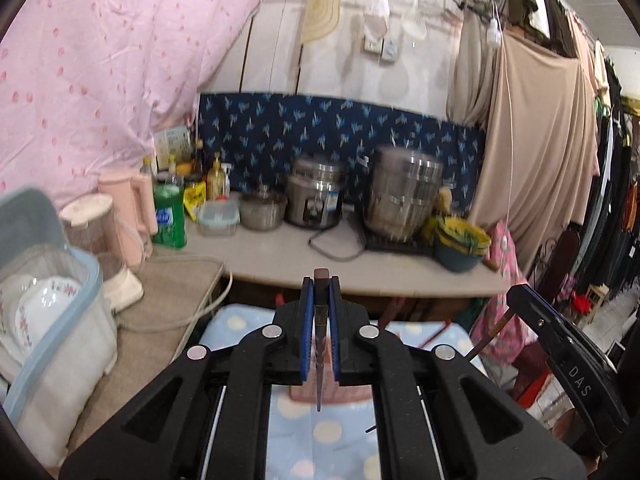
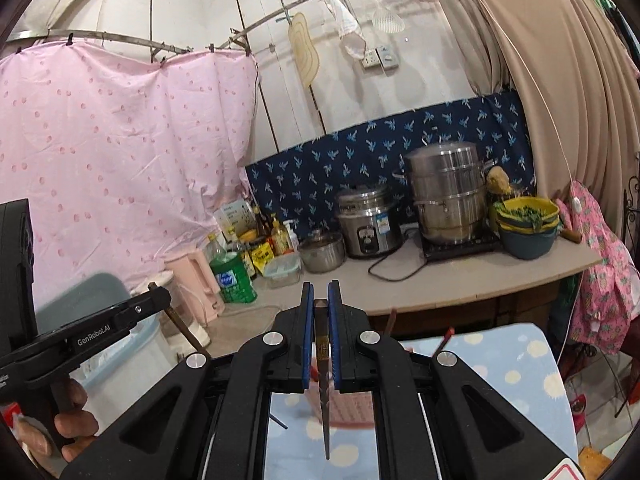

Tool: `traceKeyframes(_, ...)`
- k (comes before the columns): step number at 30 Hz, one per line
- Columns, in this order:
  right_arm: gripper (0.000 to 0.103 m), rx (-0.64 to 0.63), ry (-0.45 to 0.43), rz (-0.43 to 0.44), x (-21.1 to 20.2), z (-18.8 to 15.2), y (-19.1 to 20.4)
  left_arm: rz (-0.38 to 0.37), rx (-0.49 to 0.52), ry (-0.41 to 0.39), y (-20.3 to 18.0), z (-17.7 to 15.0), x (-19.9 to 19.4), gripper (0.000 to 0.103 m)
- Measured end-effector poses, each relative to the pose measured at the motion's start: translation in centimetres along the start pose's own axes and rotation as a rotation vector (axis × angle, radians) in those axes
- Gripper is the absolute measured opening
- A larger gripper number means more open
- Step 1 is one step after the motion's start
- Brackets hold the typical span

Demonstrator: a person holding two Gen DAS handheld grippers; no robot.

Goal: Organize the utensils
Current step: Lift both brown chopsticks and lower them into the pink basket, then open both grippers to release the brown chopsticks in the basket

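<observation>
Left gripper (image 1: 321, 286): blue-padded jaws closed tight on 1 dark chopstick (image 1: 319, 344), square butt standing just above the pads, tapered tip hanging down between the black arms; also seen from the side at lower left of the right wrist view, gripped by a hand (image 2: 68, 420)
Right gripper (image 2: 321, 292): jaws likewise pinched on 1 second dark chopstick (image 2: 323, 384), butt between the pads, point hanging below; seen edge-on at right of the left wrist view, brown stick protruding beneath it
Below both grippers: pale blue cloth with cream dots (image 2: 516, 364), covering a surface; a pinkish object lying on it, blurred, kind not told
Near left: lidded translucent blue-rimmed bin (image 1: 60, 320) holding floral plates (image 1: 40, 308)
Just beyond the bin: white blender (image 1: 100, 248), pink kettle (image 2: 196, 284), green bottle of dish liquid (image 2: 232, 276)
Counter (image 2: 460, 284), middle distance: cluster of sauce bottles (image 2: 272, 236), clear lidded food box (image 2: 282, 272), small steel pot (image 2: 322, 252), steel rice cooker (image 2: 368, 224), tall stacked steel steamer (image 2: 448, 196) on a black hob, stacked yellow and blue bowls (image 2: 528, 228)
Behind counter: navy leaf-print cloth (image 2: 360, 160) along the wall
Far: pink dotted curtain (image 2: 120, 152) at left, beige curtain (image 2: 568, 80) at right, a cutting board (image 2: 304, 50) and white skimmer (image 2: 388, 20) hung on the wall above
</observation>
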State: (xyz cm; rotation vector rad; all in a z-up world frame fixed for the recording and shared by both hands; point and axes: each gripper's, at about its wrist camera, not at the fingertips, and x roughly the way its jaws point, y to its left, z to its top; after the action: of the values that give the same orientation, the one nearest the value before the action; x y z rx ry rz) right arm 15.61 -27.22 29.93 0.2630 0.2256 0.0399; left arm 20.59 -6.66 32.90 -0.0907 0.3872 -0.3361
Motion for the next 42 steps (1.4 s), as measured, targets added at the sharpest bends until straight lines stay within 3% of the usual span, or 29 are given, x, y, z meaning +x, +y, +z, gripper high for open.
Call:
traceKeyframes(3,0.007,-0.002,-0.056,0.004,2.0,2.7,-0.1,-0.007,-0.004,-0.055,-0.5,2.2,1.6,0.007)
traceKeyframes(8,0.007,-0.011,-0.067,-0.010,6.6,4.0,-0.4,0.020,0.016,-0.057,-1.3,3.1,6.2,0.007)
traceKeyframes(16,0.007,-0.030,0.025,-0.041,13.0,0.7,-2.0,0.038,-0.008,0.051,0.1,-0.4,12.6,0.007)
traceKeyframes(30,0.008,-0.037,0.223,-0.014,17.2,-4.8,-2.4,0.015,-0.041,0.173,1.4,-3.8,15.1,0.009)
traceKeyframes(31,0.008,-0.041,0.225,-0.012,17.0,-4.8,-2.3,0.008,-0.037,0.179,1.3,-4.0,14.9,0.012)
traceKeyframes(33,0.010,-0.047,0.226,-0.005,16.5,-4.9,-2.1,0.025,-0.017,0.179,1.1,-4.5,14.5,0.031)
traceKeyframes(35,0.011,-0.047,0.226,-0.001,15.8,-4.9,-2.0,0.052,0.005,0.165,0.9,-4.8,13.8,0.044)
traceKeyframes(42,0.020,-0.038,0.222,-0.008,12.3,-5.3,-2.1,0.085,0.038,0.156,0.4,-6.0,11.0,0.060)
